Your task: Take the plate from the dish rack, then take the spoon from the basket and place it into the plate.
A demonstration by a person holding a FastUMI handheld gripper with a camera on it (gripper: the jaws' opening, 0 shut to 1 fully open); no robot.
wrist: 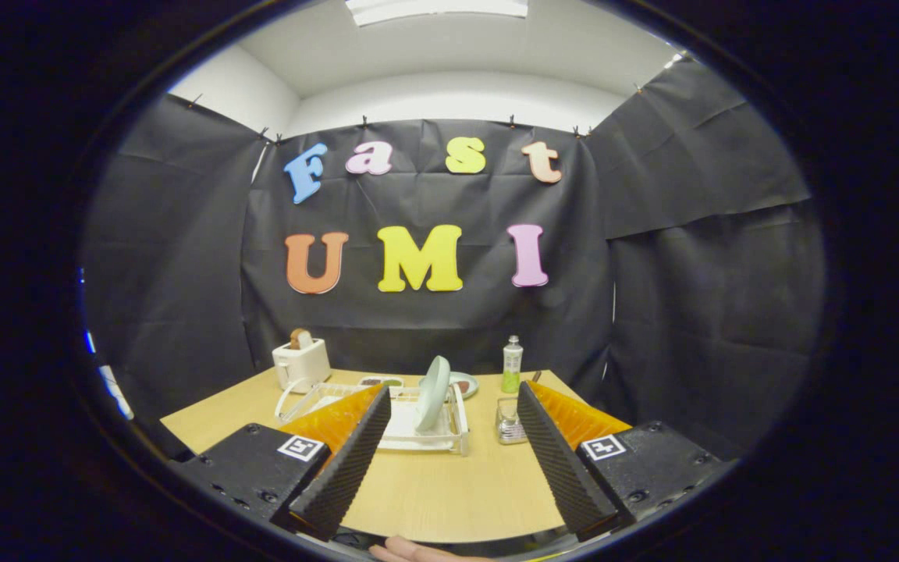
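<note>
A pale green plate (432,393) stands on edge in a white wire dish rack (457,425) in the middle of the wooden table (449,492), beyond my fingers. A small clear basket (507,422) sits just right of the rack, with a dark handle sticking up from it near the right finger; the spoon itself is too small to make out. My gripper (451,398) is open, its two fingers wide apart with nothing between them, well short of the rack.
A white toaster (301,364) with bread in it stands at the back left. A green bottle (512,365) stands at the back right. Two small dishes (461,382) lie behind the rack. A hand shows at the near table edge.
</note>
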